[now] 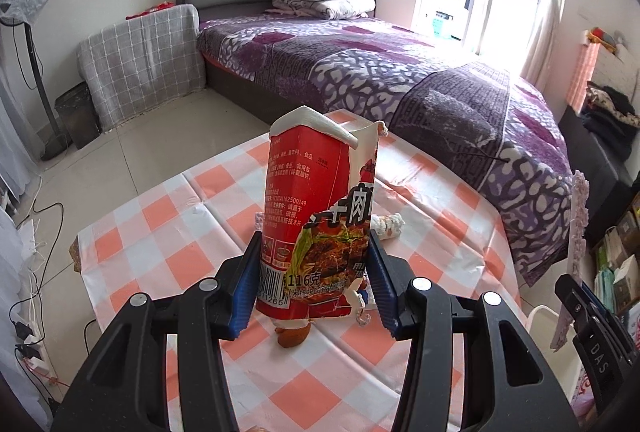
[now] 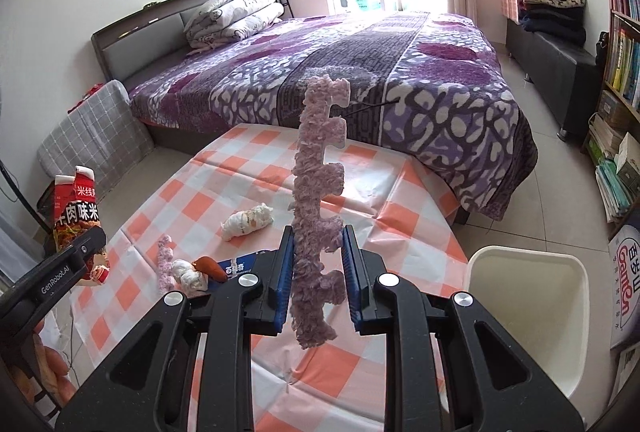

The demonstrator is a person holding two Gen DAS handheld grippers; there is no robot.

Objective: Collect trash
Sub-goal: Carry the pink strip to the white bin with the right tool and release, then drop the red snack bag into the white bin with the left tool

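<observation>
My left gripper [image 1: 314, 264] is shut on a torn red noodle packet [image 1: 320, 208] and holds it upright above the checked table [image 1: 160, 232]. My right gripper [image 2: 318, 272] is shut on a long pink foam strip [image 2: 320, 192], held upright over the table's right side. The packet also shows at the left of the right wrist view [image 2: 76, 208]. On the table lie a crumpled white tissue [image 2: 248, 220], a small pink foam piece [image 2: 165, 260], another white wad [image 2: 190, 274], an orange-brown scrap [image 2: 210, 266] and a blue wrapper [image 2: 240, 266].
A white bin [image 2: 528, 312] stands on the floor right of the table. A bed with a purple cover [image 2: 360, 72] lies beyond the table. Bookshelves [image 2: 620, 92] line the right wall. A fan [image 1: 28, 32] and cables are at the left.
</observation>
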